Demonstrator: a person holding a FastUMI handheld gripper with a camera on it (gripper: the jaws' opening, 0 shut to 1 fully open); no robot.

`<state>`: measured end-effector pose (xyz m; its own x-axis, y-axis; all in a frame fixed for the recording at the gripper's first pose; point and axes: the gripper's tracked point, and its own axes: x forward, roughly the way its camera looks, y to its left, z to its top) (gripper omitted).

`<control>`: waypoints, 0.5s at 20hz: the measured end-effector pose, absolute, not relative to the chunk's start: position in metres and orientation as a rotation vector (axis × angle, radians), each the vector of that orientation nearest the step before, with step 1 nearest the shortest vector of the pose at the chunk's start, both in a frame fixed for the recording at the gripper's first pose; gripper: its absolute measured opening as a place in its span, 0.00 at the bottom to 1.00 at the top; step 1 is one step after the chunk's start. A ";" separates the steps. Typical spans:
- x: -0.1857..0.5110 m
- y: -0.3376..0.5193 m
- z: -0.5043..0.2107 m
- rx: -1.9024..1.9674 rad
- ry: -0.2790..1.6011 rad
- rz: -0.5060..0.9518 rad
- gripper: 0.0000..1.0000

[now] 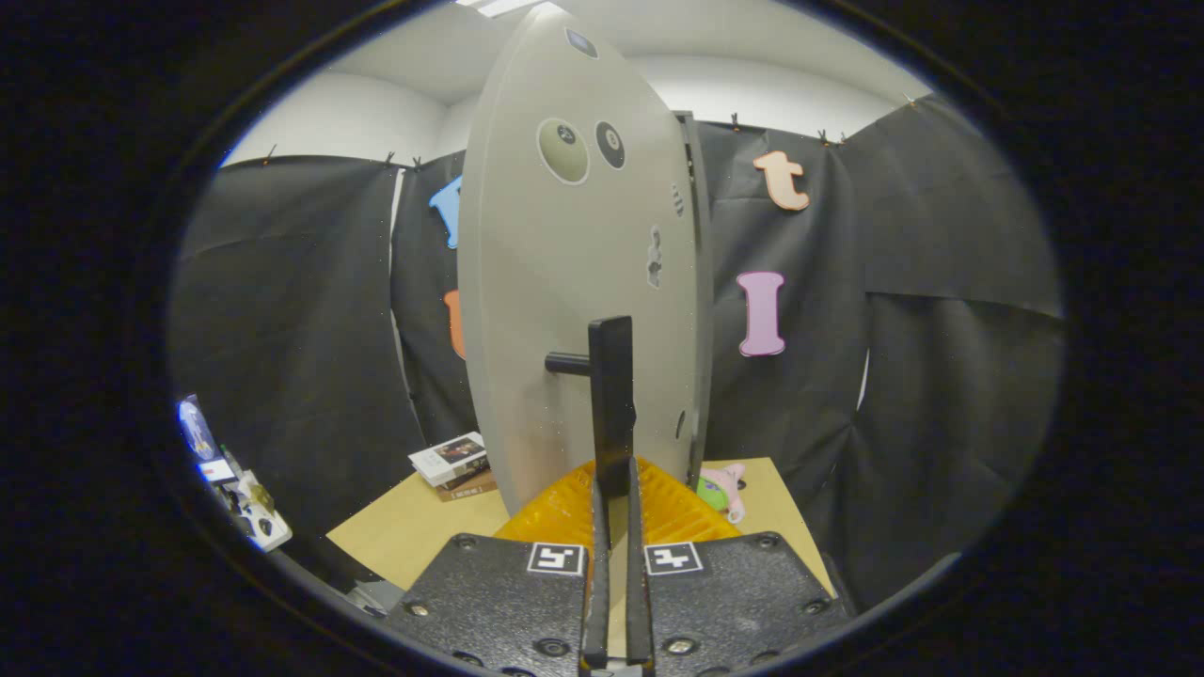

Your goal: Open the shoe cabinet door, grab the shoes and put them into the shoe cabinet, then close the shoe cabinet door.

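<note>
Our gripper (616, 494), low centre, pinches the door handle (612, 404), fingers nearly closed. We grip there to swing the cabinet door (564, 282).

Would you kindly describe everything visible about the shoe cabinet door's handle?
The handle is a dark, matte vertical bar, seemingly metal or plastic, held off the pale grey cabinet door by a short round post on its left. It stands upright just ahead of the gripper, whose nearly closed fingers appear to pinch its lower end.
</note>
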<state>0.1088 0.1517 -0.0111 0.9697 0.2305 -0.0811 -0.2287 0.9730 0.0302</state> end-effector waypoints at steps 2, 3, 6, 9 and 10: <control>0.111 0.137 -0.010 0.016 0.082 0.190 0.07; 0.112 0.130 -0.008 0.008 0.078 0.168 0.06; 0.116 0.110 -0.009 -0.010 0.079 0.125 0.04; 0.117 0.091 -0.009 0.000 0.084 0.151 0.04; 0.118 0.094 -0.008 0.019 0.091 0.192 0.04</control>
<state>0.1176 0.0942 -0.0084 0.9776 0.1910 -0.0882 -0.1893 0.9815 0.0276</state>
